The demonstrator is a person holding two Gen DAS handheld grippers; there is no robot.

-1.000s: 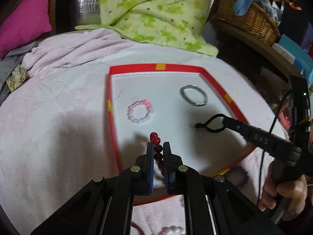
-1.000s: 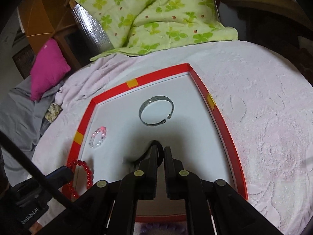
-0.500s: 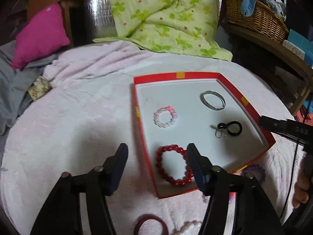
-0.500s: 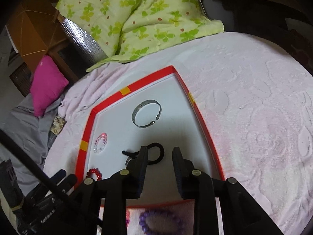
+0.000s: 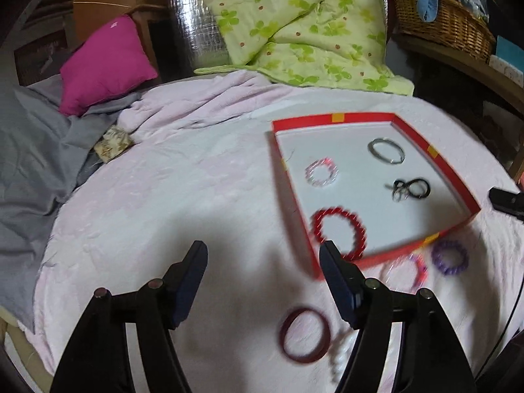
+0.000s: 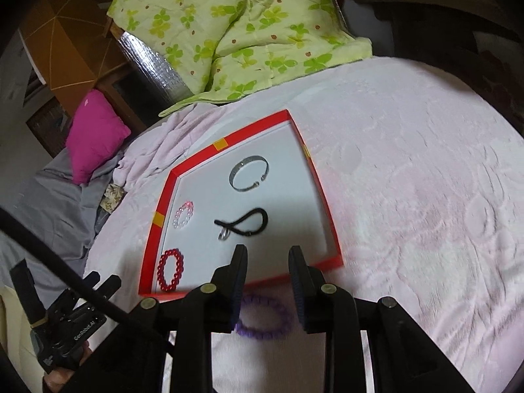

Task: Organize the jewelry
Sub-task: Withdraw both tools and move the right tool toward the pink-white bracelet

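Bangle (image 5: pixel 305 334) only in left view | left hand-held gripper (image 5: pixel 263 257) opening, empty | right hand-held gripper (image 6: pixel 267 255) apart, empty

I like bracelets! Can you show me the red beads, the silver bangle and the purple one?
Red beads (image 6: pixel 170 270), right wrist view, on its left beads.
Silver bangle (image 6: pixel 236 173), right wrist view, on its left band.
Purple bracelet (image 5: pixel 449 257), left wrist view, on its beads.

Magenta pillow (image 5: pixel 104 62), green floral quilt (image 5: pixel 294 26), perhaps wicker basket (image 5: pixel 442 23).
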